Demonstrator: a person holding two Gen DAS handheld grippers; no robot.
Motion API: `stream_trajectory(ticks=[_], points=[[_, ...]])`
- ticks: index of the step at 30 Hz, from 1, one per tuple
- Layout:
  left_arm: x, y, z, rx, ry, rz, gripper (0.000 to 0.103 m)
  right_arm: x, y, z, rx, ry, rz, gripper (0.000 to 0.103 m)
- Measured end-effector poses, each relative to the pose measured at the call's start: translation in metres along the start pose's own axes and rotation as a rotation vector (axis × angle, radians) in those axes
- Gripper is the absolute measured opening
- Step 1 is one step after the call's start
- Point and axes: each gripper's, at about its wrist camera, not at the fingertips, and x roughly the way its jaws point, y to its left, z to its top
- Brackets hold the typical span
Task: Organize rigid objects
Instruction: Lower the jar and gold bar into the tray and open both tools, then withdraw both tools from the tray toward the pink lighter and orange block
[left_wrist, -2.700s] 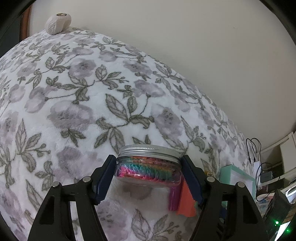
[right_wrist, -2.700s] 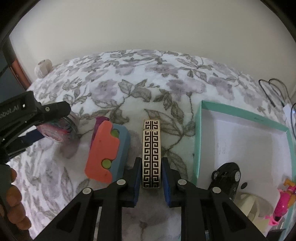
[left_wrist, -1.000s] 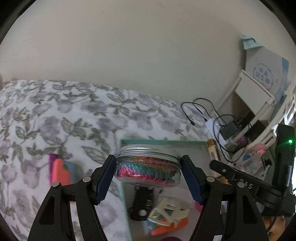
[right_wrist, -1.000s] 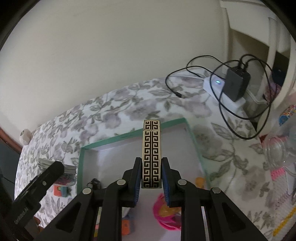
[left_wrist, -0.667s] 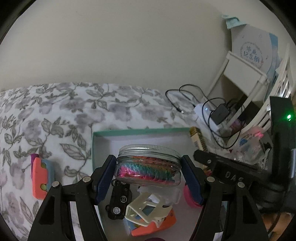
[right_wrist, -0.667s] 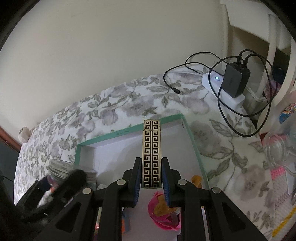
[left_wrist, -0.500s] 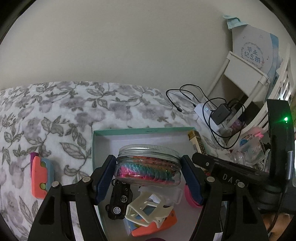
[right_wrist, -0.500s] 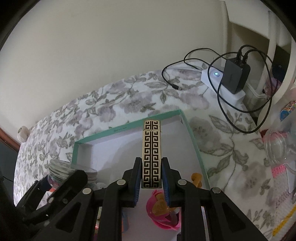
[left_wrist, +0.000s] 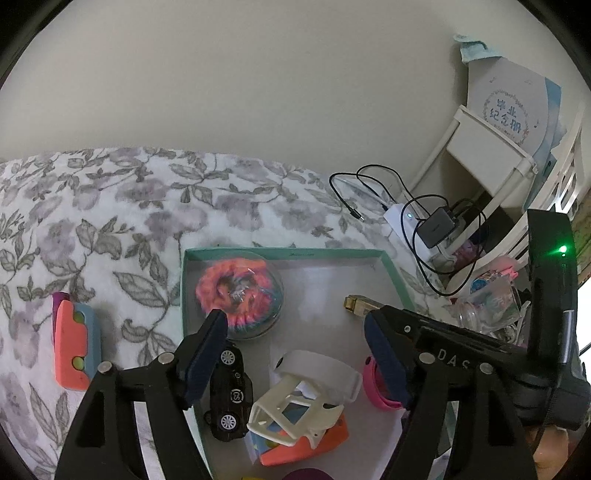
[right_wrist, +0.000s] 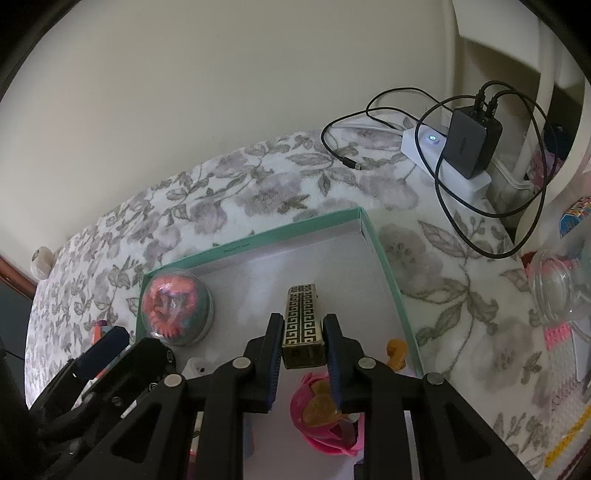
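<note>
The letters "DAS" stood in white on the right gripper's (left_wrist: 373, 332) black arm where it crossed the left wrist view, and "CS" showed in a small ring on the black toy car (left_wrist: 231, 395). Fine print ran along the far teal wall of the box (right_wrist: 258, 240), too small to read surely, and blue characters on a round card (left_wrist: 506, 99) by the white shelf could not be made out. The left gripper (left_wrist: 295, 354) was opening, its blue pads well apart with nothing pressed between them; the jar (left_wrist: 238, 295) of coloured bands lay beyond them in the box's far left corner, tipped so that its clear base faced the camera and its lid was hidden. The right gripper was also easing open, with the patterned black-and-gold bar (right_wrist: 303, 325) between its pads, lying on the box floor; whether the pads pressed it could not be told. The bar's long axis ran away from the camera toward the far wall. A white frame-like toy (left_wrist: 306, 402) covered most of an orange piece, and a pink toy (right_wrist: 321, 417) sat partly hidden behind the right pad.
</note>
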Motion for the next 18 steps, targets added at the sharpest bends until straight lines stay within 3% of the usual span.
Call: stream_trajectory(ticks=[11, 15, 18], points=[[-0.022, 0.017, 0.014, -0.040, -0.024, 0.067, 0.083, -0.012, -0.001, 0.004, 0.004, -0.027, -0.013, 0.025], [-0.031, 0.028, 0.020, -0.062, -0.027, 0.119, 0.083, -0.013, 0.000, 0.004, 0.001, -0.025, -0.019, 0.034], [-0.035, 0.037, 0.022, -0.079, -0.009, 0.180, 0.083, -0.013, 0.002, 0.004, -0.009, -0.023, -0.021, 0.046]])
